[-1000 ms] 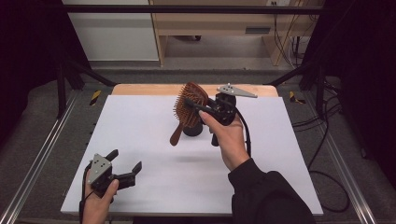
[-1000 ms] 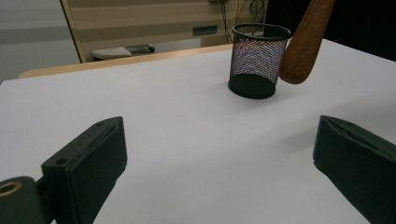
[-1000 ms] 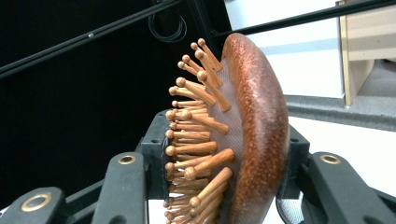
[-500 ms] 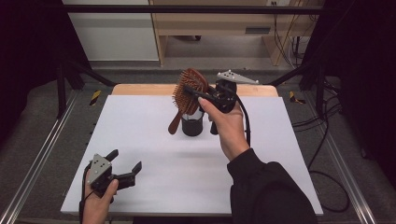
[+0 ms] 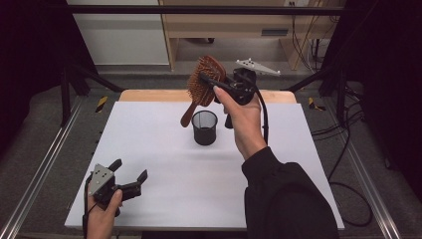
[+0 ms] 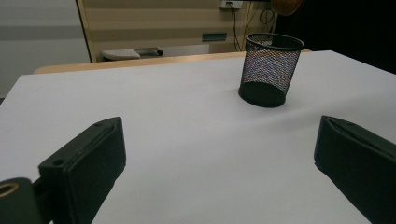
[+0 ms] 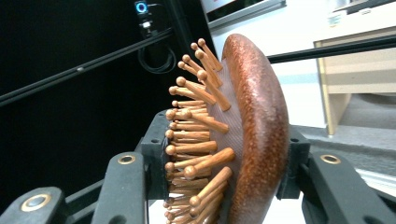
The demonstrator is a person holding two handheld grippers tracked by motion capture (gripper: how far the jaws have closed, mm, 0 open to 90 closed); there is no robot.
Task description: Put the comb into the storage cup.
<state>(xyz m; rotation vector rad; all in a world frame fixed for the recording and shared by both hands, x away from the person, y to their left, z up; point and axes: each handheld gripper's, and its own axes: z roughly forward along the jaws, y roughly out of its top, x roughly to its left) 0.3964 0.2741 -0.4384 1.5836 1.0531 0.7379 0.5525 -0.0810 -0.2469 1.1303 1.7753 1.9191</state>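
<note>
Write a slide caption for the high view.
Right hand-held gripper lifts a wooden hairbrush above a black mesh cup; left one rests open.

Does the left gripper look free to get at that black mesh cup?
Probably yes. The left gripper is open and holds nothing, and only bare white tabletop lies between it and the mesh cup, though some way off.

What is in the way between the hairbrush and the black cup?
Nothing visible. The right tool holds the hairbrush by its head, above the mesh cup. The handle points down toward the cup's open top, with only air between.
</note>
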